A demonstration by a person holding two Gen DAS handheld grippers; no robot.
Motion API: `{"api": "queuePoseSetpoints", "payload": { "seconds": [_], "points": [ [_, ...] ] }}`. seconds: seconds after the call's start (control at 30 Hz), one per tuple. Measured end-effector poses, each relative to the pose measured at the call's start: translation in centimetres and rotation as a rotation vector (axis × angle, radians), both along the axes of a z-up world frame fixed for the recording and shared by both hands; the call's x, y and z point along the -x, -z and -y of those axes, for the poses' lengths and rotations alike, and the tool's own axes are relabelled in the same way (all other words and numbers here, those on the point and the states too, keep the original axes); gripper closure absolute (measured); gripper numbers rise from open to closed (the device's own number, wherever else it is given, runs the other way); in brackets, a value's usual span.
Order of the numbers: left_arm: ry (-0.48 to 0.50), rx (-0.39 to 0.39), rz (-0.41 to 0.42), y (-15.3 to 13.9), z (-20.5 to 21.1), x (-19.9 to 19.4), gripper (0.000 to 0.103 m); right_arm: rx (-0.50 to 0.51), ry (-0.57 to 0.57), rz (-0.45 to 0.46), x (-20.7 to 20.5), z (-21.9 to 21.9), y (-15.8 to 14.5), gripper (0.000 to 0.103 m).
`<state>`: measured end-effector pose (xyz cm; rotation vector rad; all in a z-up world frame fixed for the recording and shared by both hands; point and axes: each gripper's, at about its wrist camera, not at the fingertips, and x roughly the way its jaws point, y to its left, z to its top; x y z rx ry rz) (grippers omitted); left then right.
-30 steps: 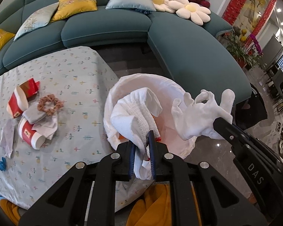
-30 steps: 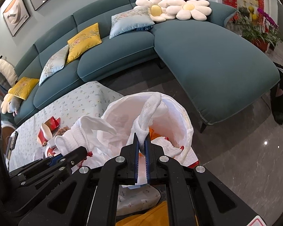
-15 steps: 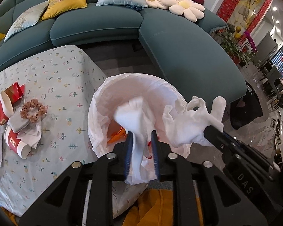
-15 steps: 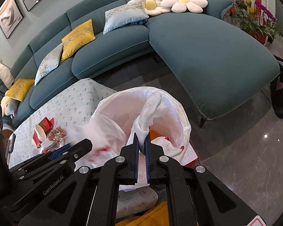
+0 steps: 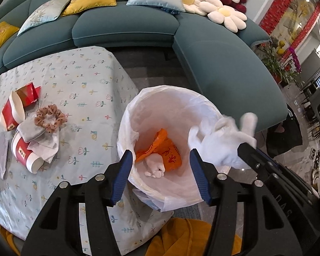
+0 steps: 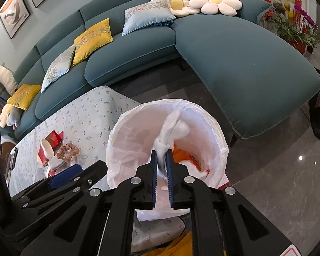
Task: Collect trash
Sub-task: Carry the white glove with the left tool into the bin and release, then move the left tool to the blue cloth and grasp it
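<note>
A bin lined with a white bag (image 5: 172, 98) stands beside the table; it also shows in the right wrist view (image 6: 125, 140). Inside lie an orange wrapper (image 5: 168, 155) and a crumpled white tissue (image 5: 154, 166). My left gripper (image 5: 160, 170) is open and empty above the bin. My right gripper (image 6: 161, 164) is shut on a white crumpled tissue (image 6: 170, 125), which shows in the left wrist view (image 5: 221, 145) over the bin's right rim. On the table lie two red paper cups (image 5: 10, 111) (image 5: 25, 155), a scrunchie (image 5: 50, 120) and tissues (image 5: 47, 145).
A floral-clothed table (image 5: 85, 81) sits left of the bin. A teal sectional sofa (image 5: 219, 64) with cushions runs behind and to the right. An orange cloth (image 5: 185, 236) lies below the bin. Glossy floor (image 6: 283, 181) lies to the right.
My left gripper has opened and dropped its white tissue into the bin. The right gripper still holds its tissue over the bin.
</note>
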<state>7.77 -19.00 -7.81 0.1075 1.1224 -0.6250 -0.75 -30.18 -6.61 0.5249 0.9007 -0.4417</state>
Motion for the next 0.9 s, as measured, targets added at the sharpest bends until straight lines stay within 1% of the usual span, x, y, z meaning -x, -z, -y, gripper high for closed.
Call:
{"api": "queuePoseSetpoints", "payload": {
  "seconds": [0.07, 0.13, 0.3, 0.43, 0.6, 0.7, 0.87, 0.9],
  "points": [
    [-0.006, -0.001, 0.001, 0.0, -0.2, -0.1, 0.050, -0.001, -0.002, -0.001, -0.2, -0.1, -0.1, 0.088],
    [-0.014, -0.001, -0.002, -0.1, -0.5, -0.2, 0.050, 0.006, 0.000, 0.000, -0.3, -0.3, -0.2, 0.079],
    [-0.041, 0.003, 0.002, -0.5, -1.5, -0.4, 0.046, 0.014, -0.007, 0.000, -0.5, -1.2, -0.6, 0.076],
    [-0.057, 0.012, 0.003, -0.8, -2.5, -0.6, 0.046, 0.026, -0.017, 0.001, -0.8, -2.1, -1.0, 0.071],
    [-0.085, 0.023, 0.006, -1.4, -4.1, -0.8, 0.045, 0.045, -0.035, 0.005, -1.1, -3.4, -1.9, 0.069],
    [-0.115, 0.030, 0.008, -1.7, -5.5, -1.0, 0.043, 0.062, -0.049, 0.008, -1.3, -4.4, -2.6, 0.065],
    [-0.168, 0.036, 0.014, -2.0, -8.3, -1.4, 0.042, 0.082, -0.079, 0.010, -1.7, -6.1, -3.4, 0.062],
    [-0.182, 0.037, 0.014, -2.1, -9.0, -1.5, 0.041, 0.090, -0.087, 0.011, -1.9, -6.7, -3.7, 0.059]
  ]
}}
